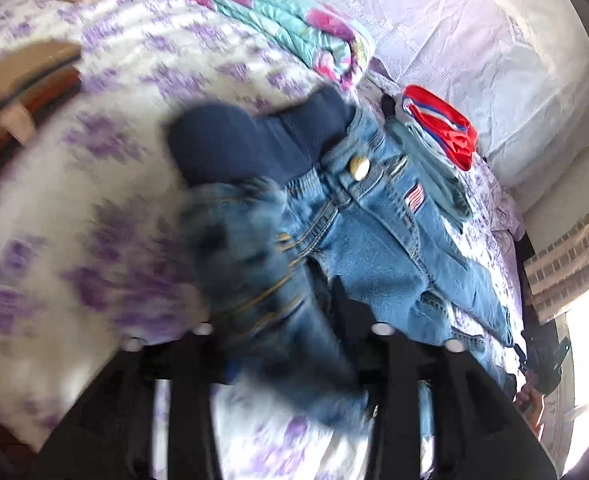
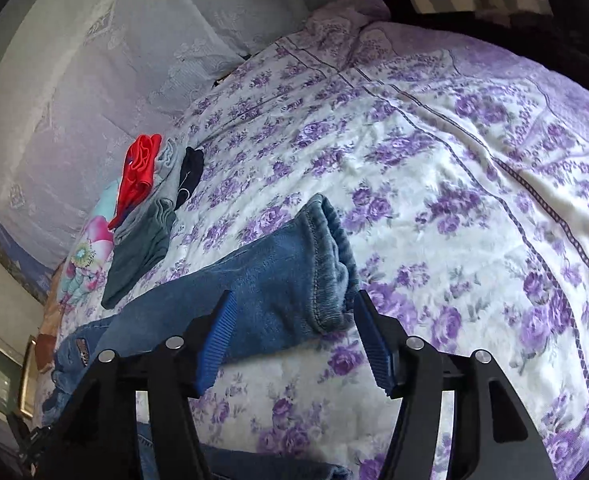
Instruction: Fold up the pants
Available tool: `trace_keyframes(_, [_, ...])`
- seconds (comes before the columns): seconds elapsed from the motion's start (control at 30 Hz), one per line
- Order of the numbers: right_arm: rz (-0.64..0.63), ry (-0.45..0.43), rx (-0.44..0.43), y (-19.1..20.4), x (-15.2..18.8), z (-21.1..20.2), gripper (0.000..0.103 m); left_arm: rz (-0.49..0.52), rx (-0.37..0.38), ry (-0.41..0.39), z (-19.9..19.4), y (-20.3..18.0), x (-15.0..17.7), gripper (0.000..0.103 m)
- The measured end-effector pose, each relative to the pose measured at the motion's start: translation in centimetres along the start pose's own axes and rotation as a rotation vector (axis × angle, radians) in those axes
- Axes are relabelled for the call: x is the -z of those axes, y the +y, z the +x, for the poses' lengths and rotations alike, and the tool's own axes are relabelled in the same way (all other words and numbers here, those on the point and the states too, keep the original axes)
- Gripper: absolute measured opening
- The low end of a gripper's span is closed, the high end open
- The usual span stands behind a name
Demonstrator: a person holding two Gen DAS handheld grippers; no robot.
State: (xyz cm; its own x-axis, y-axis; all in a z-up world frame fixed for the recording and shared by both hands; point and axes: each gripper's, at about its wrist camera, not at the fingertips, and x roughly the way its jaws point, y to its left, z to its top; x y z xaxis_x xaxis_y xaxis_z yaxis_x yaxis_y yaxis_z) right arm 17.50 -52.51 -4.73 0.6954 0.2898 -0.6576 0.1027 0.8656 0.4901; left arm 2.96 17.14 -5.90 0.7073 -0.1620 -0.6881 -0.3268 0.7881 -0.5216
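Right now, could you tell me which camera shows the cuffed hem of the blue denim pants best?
The right wrist view: the cuffed hem lies sharp and unobstructed between the blue-padded tongs. The left wrist view shows only the waistband and blurred denim, not the hem.

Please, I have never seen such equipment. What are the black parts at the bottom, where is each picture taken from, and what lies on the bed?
A person holds a black two-finger tool in each hand, each with a camera looking along its fingers. One picture comes from the left tool, one from the right tool. On the white, purple-flowered bedcover lie blue denim jeans and a red garment. The right tool is open around a jeans leg; the left picture is too blurred.
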Motion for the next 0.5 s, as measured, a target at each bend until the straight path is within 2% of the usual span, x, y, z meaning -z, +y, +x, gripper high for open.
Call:
trace_keyframes(0.07, [0.023,0.012,-0.010,-0.6,-0.5,-0.3,0.062,0.025,-0.112,-0.140,-3.1,0.7,-0.8,0.085])
trace_keyframes(0.13, [0.046,0.020,-0.006,-1.0,-1.2,-0.2,0.066,0.081,-0.213,-0.268,-5.6,0.0,-1.7,0.087])
trace_keyframes(0.17, [0.055,0.028,-0.007,-1.1,-1.5,0.1,0.066,0.105,-0.227,-0.281,-5.9,-0.4,-2.6,0.089])
trace_keyframes(0.27, [0.088,0.064,-0.016,-1.2,-2.5,1.8,0.066,0.193,-0.184,-0.176,-3.2,-2.4,-6.1,0.091])
trace_keyframes(0.43, [0.131,0.138,-0.019,-1.1,-3.4,4.7,0.067,0.247,-0.166,0.013,5.4,-4.3,-12.1,0.091])
trace_keyframes(0.5, [0.105,0.166,0.017,-0.7,-3.8,5.9,0.069,0.221,-0.101,0.154,9.4,-4.4,-13.5,0.091])
